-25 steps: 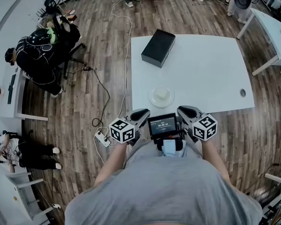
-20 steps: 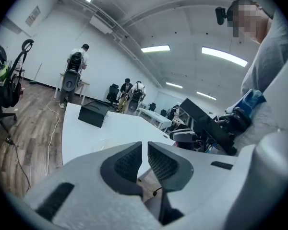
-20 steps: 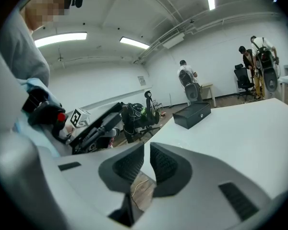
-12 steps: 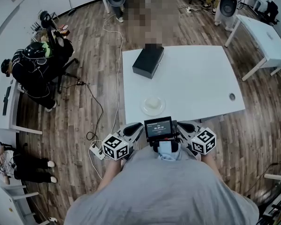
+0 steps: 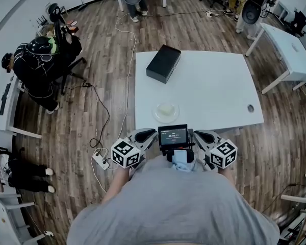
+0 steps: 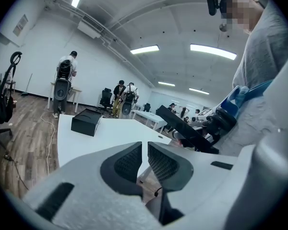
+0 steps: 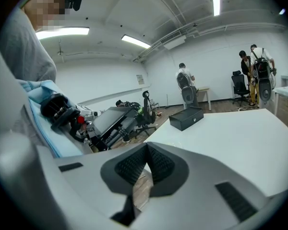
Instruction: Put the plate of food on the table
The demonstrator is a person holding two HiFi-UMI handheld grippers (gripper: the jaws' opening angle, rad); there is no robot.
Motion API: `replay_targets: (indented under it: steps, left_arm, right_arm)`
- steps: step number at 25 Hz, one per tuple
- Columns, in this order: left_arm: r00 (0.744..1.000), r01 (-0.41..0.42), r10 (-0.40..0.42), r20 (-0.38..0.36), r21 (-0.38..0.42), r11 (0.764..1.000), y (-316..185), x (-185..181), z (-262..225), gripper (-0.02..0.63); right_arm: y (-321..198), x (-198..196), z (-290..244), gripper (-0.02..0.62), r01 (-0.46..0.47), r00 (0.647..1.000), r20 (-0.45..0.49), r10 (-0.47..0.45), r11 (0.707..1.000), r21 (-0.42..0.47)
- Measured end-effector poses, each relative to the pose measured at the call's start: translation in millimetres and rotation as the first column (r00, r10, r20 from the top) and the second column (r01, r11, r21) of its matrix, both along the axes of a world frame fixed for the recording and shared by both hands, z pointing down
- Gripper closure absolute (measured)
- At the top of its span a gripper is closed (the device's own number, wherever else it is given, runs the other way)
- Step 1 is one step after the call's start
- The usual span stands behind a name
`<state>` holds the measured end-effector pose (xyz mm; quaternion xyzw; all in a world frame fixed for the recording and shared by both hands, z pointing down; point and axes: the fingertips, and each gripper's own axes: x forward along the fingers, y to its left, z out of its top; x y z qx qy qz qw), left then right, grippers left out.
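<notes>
From the head view, the plate of food [image 5: 166, 112] sits flat on the white table [image 5: 214, 86], close to the near edge and just beyond the small screen [image 5: 173, 136] mounted at the person's chest. The plate is round, so it has no long axis. A pale mound lies at its middle.

The left gripper [image 5: 149, 133] and right gripper [image 5: 198, 134] are held low on either side of the screen, short of the table edge and apart from the plate. A black box [image 5: 163, 64] lies at the far left corner, its long axis running diagonally, well apart from the plate. The tabletop between them is bare, and there is a small round hole [image 5: 251, 108] near the right edge. On the wooden floor to the left, a cable [image 5: 108, 106] trails to a power strip [image 5: 100, 160], and a seated person in black [image 5: 38, 60] is further off. A second white table [image 5: 290, 42] stands to the right.

In the left gripper view, the left gripper [image 6: 145, 145] has its jaws all but together, with only a thin slit between the ribbed pads [image 6: 127, 163] and nothing in it. The black box [image 6: 86, 122] shows beyond on the table [image 6: 110, 140].

In the right gripper view, the right gripper [image 7: 145, 148] has its jaws meeting at the tips with nothing held. The box [image 7: 186, 117] rests on the broad white table [image 7: 240, 143], and people stand in the background by the far wall.
</notes>
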<state>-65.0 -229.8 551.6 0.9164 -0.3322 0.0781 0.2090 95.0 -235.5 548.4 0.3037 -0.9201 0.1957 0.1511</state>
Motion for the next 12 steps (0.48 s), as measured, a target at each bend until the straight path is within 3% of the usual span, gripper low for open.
replay_targets:
  steps: [12]
  left_arm:
    - [1.000, -0.029, 0.029, -0.013, 0.004, 1.000, 1.7, -3.1, -2.5, 0.555]
  right_arm:
    - [3.0, -4.9, -6.0, 0.566, -0.019, 1.000, 0.002, 0.019, 1.000, -0.001]
